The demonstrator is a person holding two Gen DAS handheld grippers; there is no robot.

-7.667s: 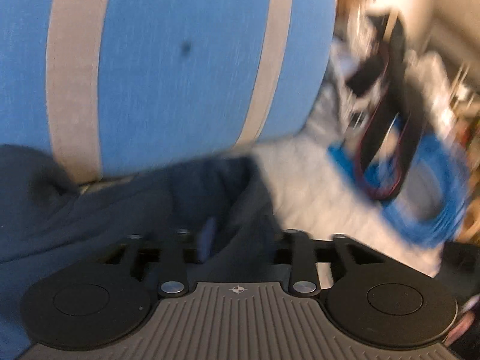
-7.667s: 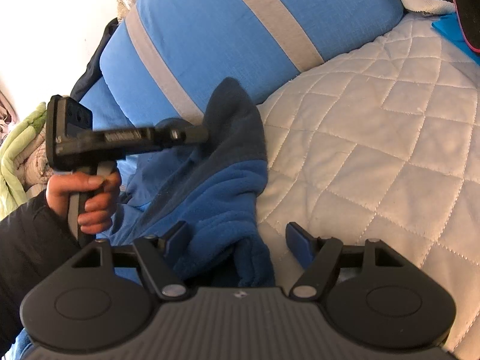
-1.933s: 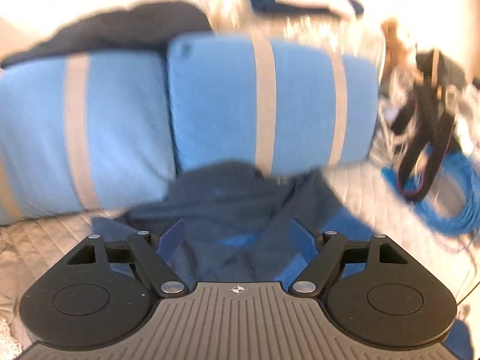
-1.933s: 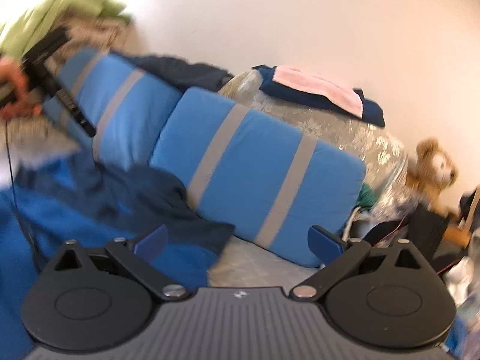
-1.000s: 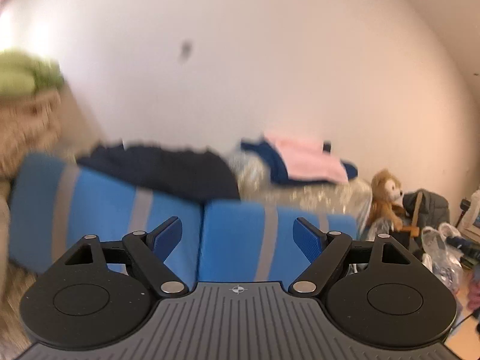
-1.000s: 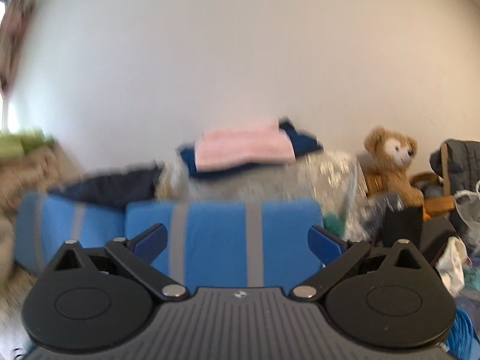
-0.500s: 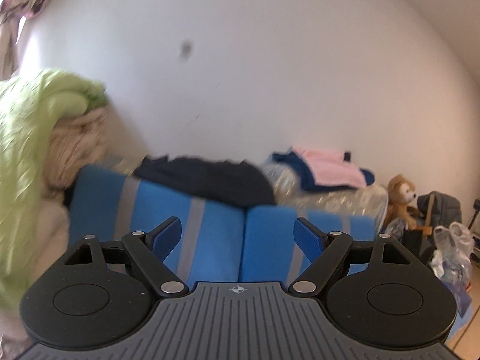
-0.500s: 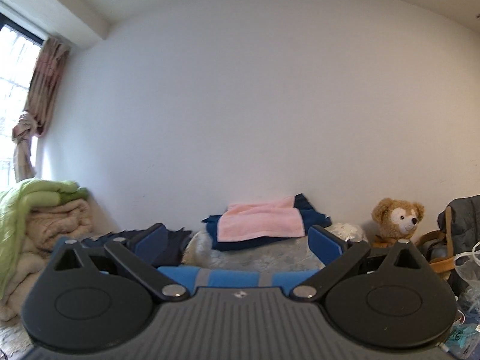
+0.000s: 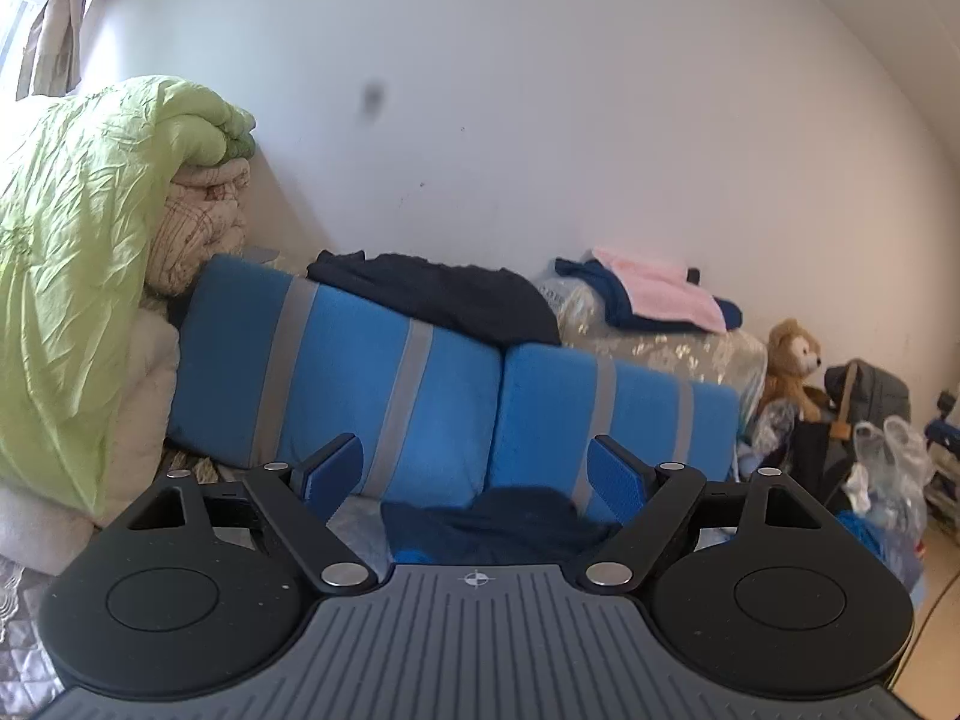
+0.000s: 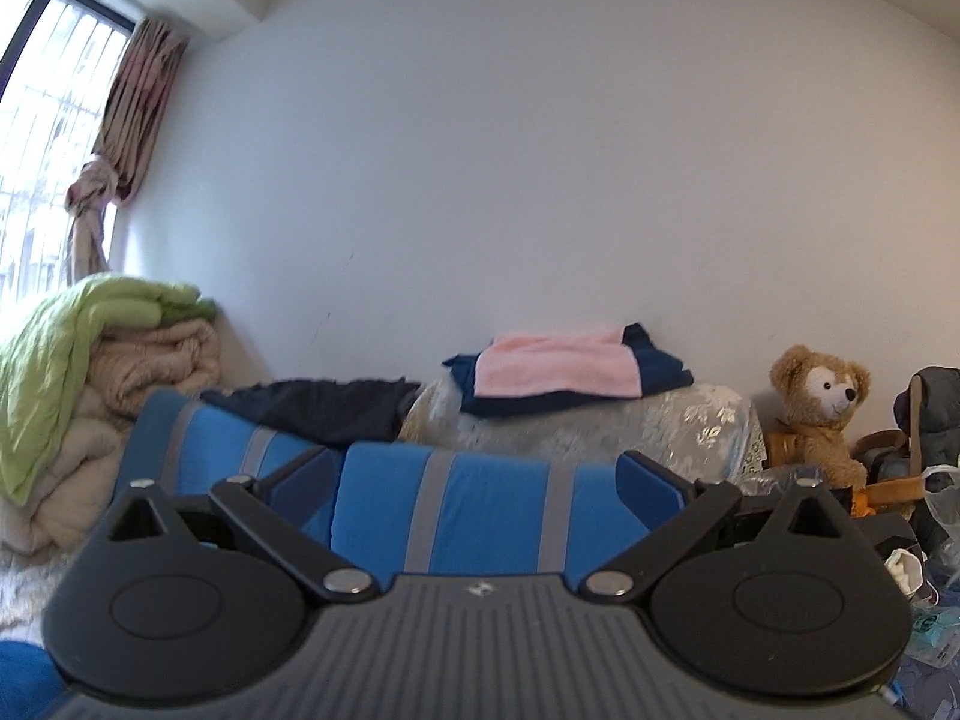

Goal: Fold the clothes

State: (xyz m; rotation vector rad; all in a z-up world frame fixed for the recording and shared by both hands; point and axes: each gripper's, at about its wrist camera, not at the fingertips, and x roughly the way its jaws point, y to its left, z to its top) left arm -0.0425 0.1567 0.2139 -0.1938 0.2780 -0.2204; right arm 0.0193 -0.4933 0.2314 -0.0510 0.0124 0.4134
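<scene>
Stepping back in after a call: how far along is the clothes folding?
Done: a pink towel lies folded on navy cloth. In hand: nothing; left gripper and right gripper are open and empty. Left: the blue garment lies rumpled below the left gripper, and a dark garment drapes unfolded over the cushions.

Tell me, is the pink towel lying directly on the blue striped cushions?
No, the pink towel lies on a folded navy garment on the lace-covered mound behind the blue striped cushions.
</scene>
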